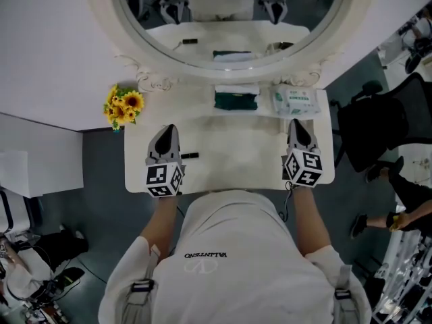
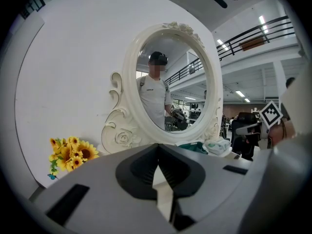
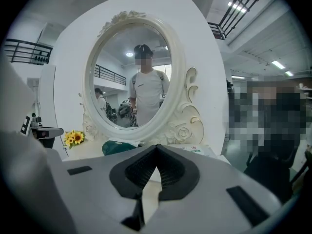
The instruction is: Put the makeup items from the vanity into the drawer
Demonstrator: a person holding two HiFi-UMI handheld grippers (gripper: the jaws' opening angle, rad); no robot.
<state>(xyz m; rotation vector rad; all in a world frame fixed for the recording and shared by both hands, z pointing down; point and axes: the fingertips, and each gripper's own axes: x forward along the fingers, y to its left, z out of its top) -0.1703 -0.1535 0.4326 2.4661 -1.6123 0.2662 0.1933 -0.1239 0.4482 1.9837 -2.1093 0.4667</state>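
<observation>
On the white vanity top [image 1: 229, 167] a small black makeup stick [image 1: 190, 155] lies just right of my left gripper [image 1: 167, 131]. A dark green pouch [image 1: 236, 100] with a white top sits at the back centre, and a wipes pack [image 1: 295, 101] lies to its right. My right gripper [image 1: 295, 124] hovers near the table's right side, in front of the wipes pack. Both grippers are shut with nothing between the jaws, as the left gripper view [image 2: 157, 147] and the right gripper view [image 3: 156, 150] show. No drawer is in view.
An oval mirror in an ornate white frame [image 1: 154, 82] stands at the back of the vanity against a white wall. A bunch of sunflowers [image 1: 123, 106] sits at the back left corner. A black office chair [image 1: 378, 133] stands to the right of the table.
</observation>
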